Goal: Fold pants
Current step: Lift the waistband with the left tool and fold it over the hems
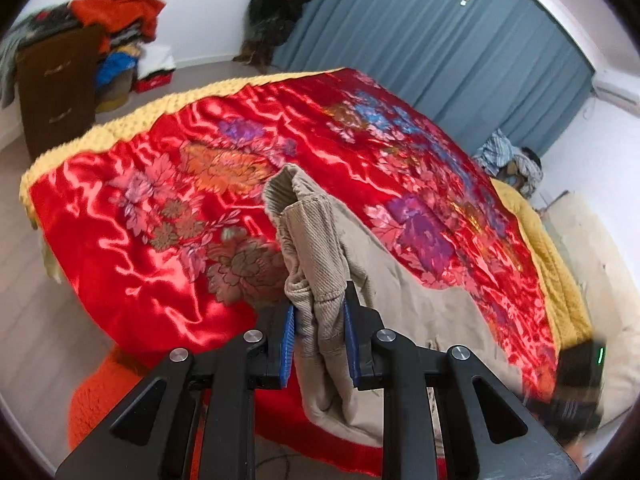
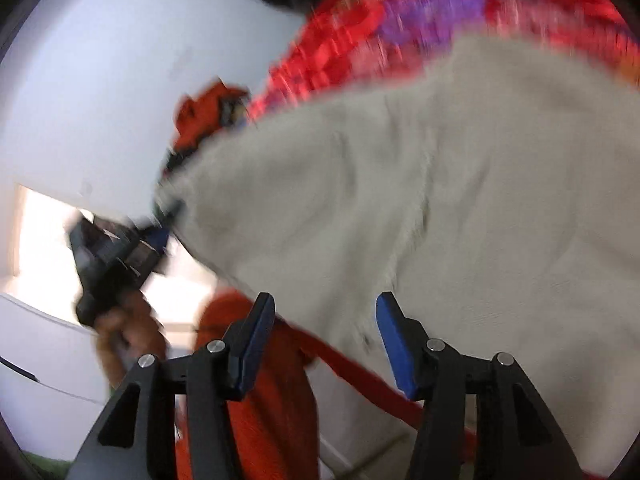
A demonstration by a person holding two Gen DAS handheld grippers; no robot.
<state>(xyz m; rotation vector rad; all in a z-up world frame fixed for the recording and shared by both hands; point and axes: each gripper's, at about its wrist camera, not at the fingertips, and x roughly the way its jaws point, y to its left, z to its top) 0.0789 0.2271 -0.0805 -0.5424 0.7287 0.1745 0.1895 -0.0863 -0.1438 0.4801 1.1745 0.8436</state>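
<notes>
The left gripper [image 1: 320,316] is clamped on a bunched hem of the beige corduroy pants [image 1: 404,304], lifting it above the near edge of the red floral bedspread [image 1: 160,208] while the rest trails across the bed's near right part. The right gripper [image 2: 326,340] hangs with jaws spread, gripping nothing, over the blurred pants [image 2: 440,208] at the bed's edge. Bare floor [image 1: 36,320] lies left of the bed.

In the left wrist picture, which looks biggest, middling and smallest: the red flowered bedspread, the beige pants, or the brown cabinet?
1. Red flowered bedspread
2. Beige pants, though nearness to the camera enlarges them
3. Brown cabinet, far off, so shown small
</notes>
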